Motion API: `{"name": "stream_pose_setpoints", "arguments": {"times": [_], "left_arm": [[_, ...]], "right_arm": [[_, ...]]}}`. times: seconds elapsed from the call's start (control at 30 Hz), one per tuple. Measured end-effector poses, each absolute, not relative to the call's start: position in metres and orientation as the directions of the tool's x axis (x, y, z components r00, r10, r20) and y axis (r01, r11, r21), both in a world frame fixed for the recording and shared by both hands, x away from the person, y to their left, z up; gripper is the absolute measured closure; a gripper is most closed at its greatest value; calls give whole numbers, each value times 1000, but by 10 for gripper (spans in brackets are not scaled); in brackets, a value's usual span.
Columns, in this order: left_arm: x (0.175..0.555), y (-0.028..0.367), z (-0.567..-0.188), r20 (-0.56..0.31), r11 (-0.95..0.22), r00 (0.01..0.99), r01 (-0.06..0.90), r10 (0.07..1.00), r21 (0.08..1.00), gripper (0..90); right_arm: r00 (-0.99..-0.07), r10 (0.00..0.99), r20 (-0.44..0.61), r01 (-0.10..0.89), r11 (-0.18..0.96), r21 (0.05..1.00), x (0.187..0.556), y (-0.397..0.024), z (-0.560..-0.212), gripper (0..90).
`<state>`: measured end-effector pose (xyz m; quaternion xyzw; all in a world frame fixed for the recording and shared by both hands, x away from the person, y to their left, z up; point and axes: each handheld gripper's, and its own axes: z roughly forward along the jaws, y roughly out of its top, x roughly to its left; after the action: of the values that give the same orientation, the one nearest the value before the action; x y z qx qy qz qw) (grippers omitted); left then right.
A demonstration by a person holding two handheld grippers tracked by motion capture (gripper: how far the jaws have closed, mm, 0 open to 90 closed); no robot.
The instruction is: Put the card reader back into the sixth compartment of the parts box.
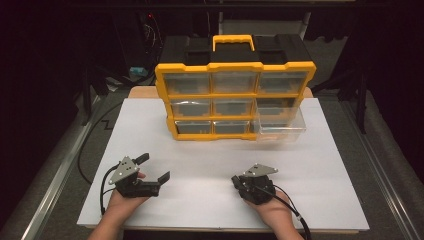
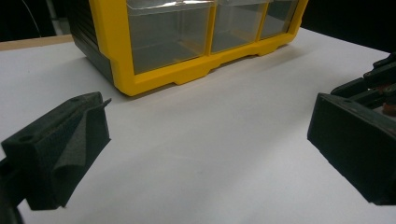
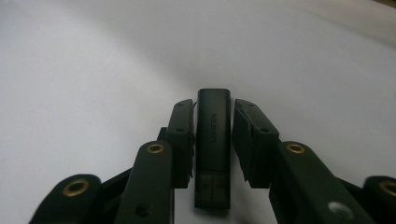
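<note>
the work in hand appears to be at its opening step: a small black adapter is lain flat on the white worktop, and the right gripper is set over it with one of the fingers on each side. in the right gripper view a thin gap can be made out between the pads and the adapter's long sides, most clearly on its right, so the fingers are judged to be nearly clenched but not yet pressed on it; a firm grasp cannot be confirmed. the adapter is not yet lifted.

the left gripper is held low near the front left of the worktop with its fingers spread wide and nothing between them.

at the back of the worktop a yellow organiser with clear drawers is stood upright. one clear drawer, at the lower right, is seen pulled out toward the front, and it is judged the likely place for the adapter. what is left, by that reading: the grasp to be completed, the adapter to be carried across and put in, and the drawer to be pushed shut.

on the adapter's top face the lettering "ugreen" can be read, printed along its length. no other writing is legible on the organiser or the grippers.
</note>
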<state>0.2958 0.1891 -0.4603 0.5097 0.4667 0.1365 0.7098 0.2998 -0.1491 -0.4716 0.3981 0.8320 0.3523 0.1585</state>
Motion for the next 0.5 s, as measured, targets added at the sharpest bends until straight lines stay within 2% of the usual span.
{"name": "stream_pose_setpoints", "arguments": {"times": [0.5], "left_arm": [[293,188,-459,-524,448,527,277,669,850,2]], "right_arm": [[-637,771,0,541,447,712,300,-148,-472,730]]}}
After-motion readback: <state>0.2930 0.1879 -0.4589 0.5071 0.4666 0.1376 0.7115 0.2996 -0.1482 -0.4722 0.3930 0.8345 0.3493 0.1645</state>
